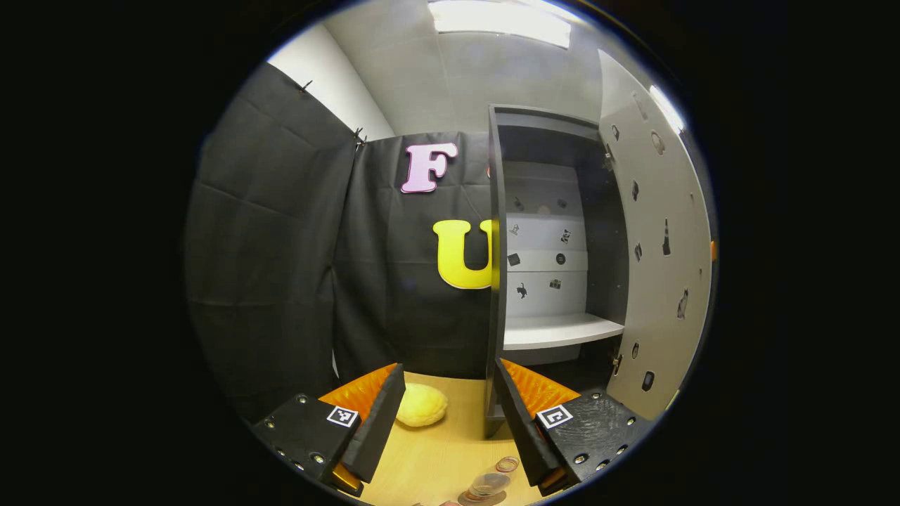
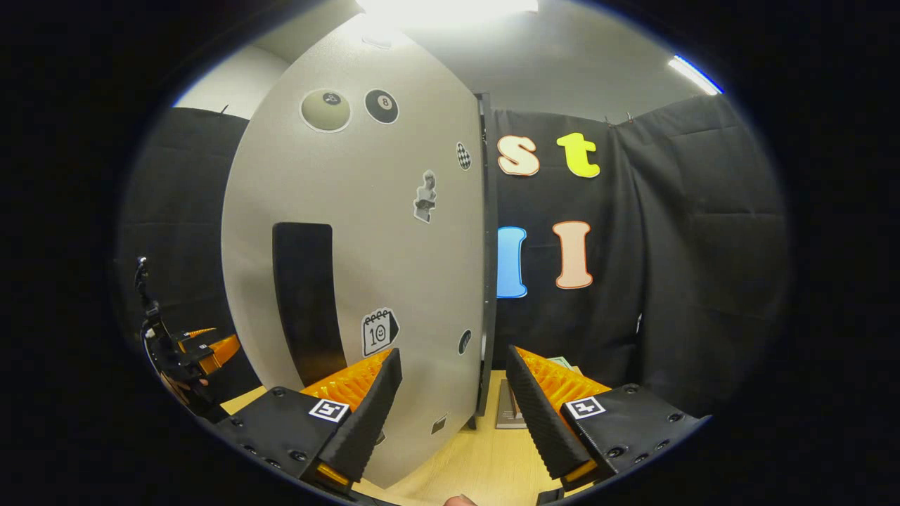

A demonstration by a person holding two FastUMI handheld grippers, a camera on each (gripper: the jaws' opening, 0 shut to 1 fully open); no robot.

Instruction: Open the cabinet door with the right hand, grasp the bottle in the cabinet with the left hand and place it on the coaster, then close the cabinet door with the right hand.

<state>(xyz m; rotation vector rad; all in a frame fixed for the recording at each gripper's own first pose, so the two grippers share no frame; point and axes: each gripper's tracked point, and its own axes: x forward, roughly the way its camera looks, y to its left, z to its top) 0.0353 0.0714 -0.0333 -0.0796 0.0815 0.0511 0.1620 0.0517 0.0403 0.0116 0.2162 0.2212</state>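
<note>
In the left gripper view, our left gripper (image 1: 446,422) hangs released before the open cabinet (image 1: 555,232); its shelf (image 1: 562,329) is bare, and a bottle (image 1: 487,486) seems to stand on the desk (image 1: 436,457) below, coaster unclear.

In the right gripper view, our right gripper (image 2: 453,400) straddles the cabinet door (image 2: 365,232) edge, unclenched. We judge closing comes next: push the door shut.
</note>
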